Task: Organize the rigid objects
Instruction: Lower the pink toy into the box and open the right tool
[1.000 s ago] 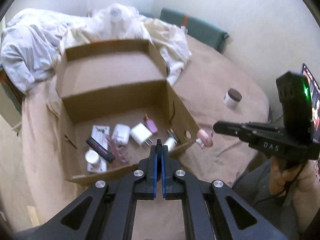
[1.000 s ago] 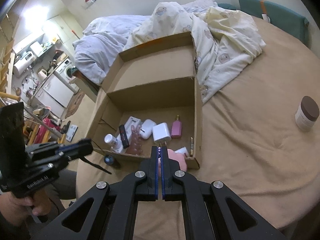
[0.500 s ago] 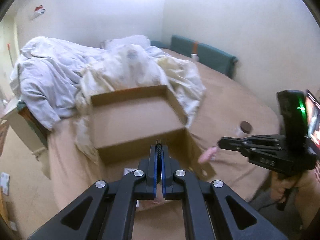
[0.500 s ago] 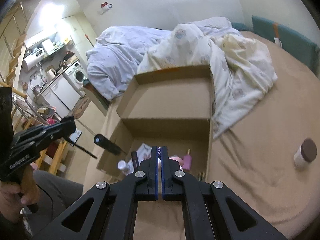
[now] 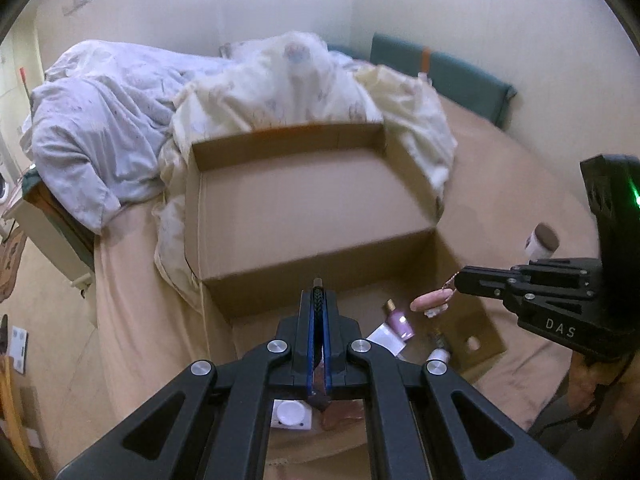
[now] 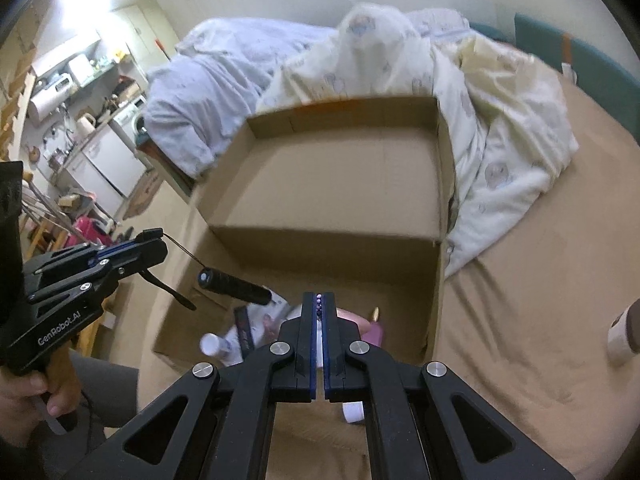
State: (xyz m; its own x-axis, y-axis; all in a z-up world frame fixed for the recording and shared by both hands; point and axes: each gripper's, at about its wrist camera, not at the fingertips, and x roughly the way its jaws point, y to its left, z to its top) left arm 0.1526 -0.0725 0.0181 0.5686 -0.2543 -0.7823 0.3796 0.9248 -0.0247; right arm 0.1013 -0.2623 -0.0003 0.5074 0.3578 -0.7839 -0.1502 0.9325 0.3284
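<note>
**A:** Up and back since a second ago: both your tools have lifted, and the black cylinder [image 6: 232, 285] now hangs over the near compartment's left side instead of low by the front wall.

**B:** Your left tool [image 5: 318, 300] is clenched on a black cord [image 6: 182, 249]. The cylinder dangles from it, clear of the cardboard box [image 5: 288, 136].

**A:** Your right tool [image 6: 319, 304] is pinched tight on a bead chain [image 6: 319, 300]. A pink oval [image 5: 434, 300] hangs over the near compartment's right side, above the pink bottle [image 5: 398, 320].

**B:** Room to move?

**A:** Bare cardboard floor beyond the divider [image 5: 320, 258]. The duvet [image 5: 280, 80] crowds the far and right walls. A jar [image 5: 542, 242] stands on the bed [image 5: 500, 160], right of the box.

**B:** Both tools slant downward, and your left hand [image 6: 24, 396] is wrapped round the grip.
</note>
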